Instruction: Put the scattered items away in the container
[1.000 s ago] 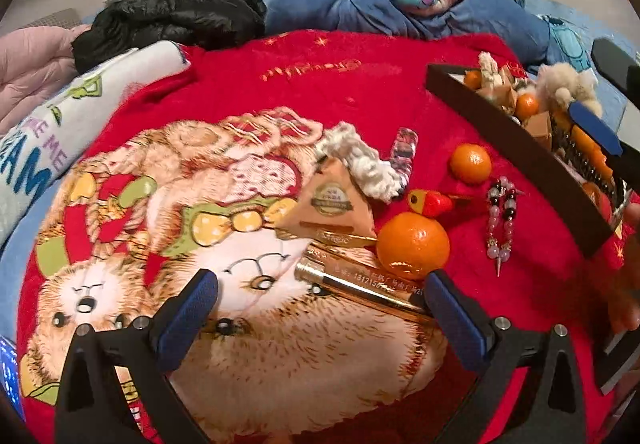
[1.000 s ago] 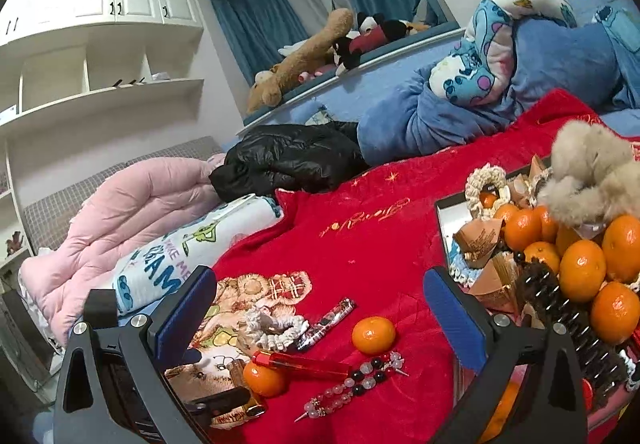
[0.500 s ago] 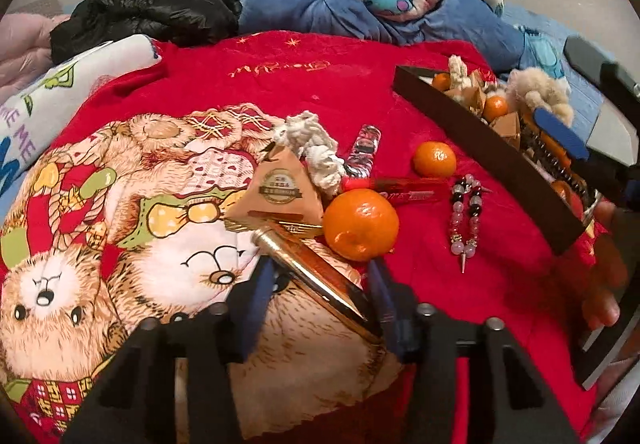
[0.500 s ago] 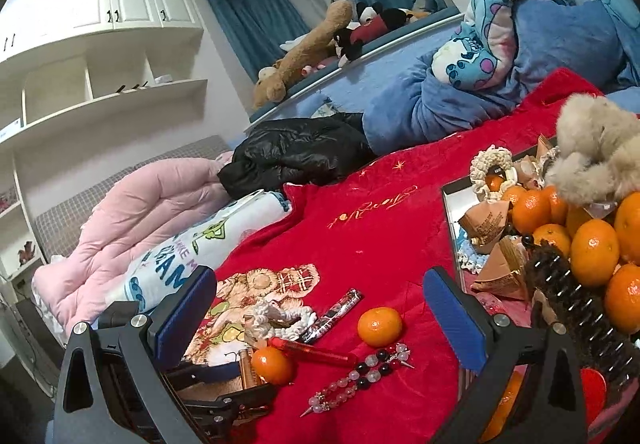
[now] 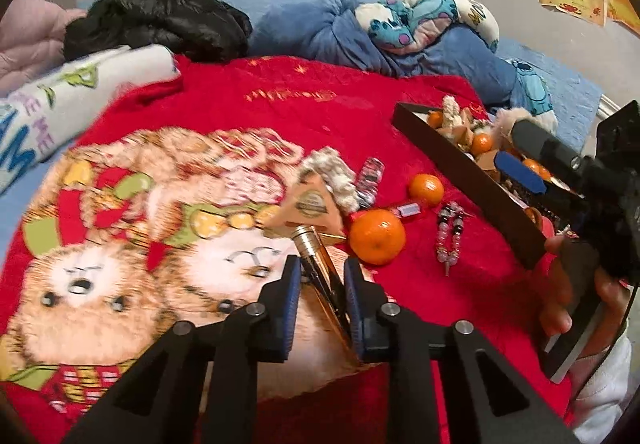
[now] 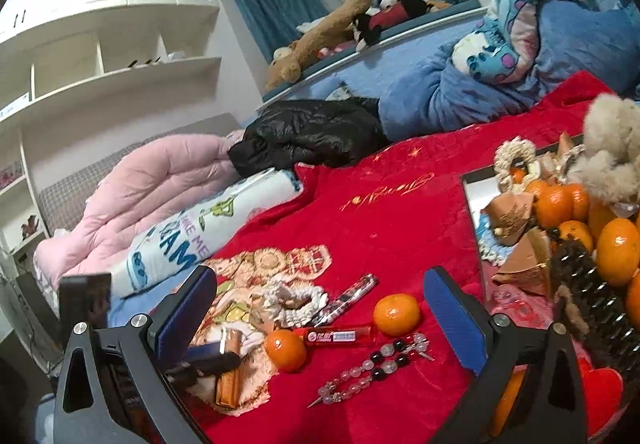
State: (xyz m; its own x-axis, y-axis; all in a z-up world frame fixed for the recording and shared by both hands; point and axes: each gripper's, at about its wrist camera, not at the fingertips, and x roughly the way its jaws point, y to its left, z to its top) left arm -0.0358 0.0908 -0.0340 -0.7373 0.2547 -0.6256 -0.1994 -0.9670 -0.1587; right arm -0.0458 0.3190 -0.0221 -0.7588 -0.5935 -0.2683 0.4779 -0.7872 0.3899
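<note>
Gold pen [image 5: 320, 276] lies on the red blanket [image 5: 360, 116], clamped between the blue pads of the left gripper [image 5: 320, 284]; its tip points toward a triangular paper packet [image 5: 308, 204]. Just beside it sits a mandarin [image 5: 376, 236], with a bead string [image 5: 450, 236], a red lighter [image 6: 338, 336], a second mandarin [image 5: 426, 188] and a rope ring [image 6: 294, 302] nearby. The dark tray [image 5: 460, 168], at right, holds mandarins and packets. The right gripper [image 6: 320, 318] hangs above the blanket, jaws wide apart, holding nothing.

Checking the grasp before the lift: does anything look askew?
Yes. The gold pen lies diagonally between the left gripper's closed-in pads, not square to them, so it may pivot when lifted. Nothing looks spilled or damaged.
</note>
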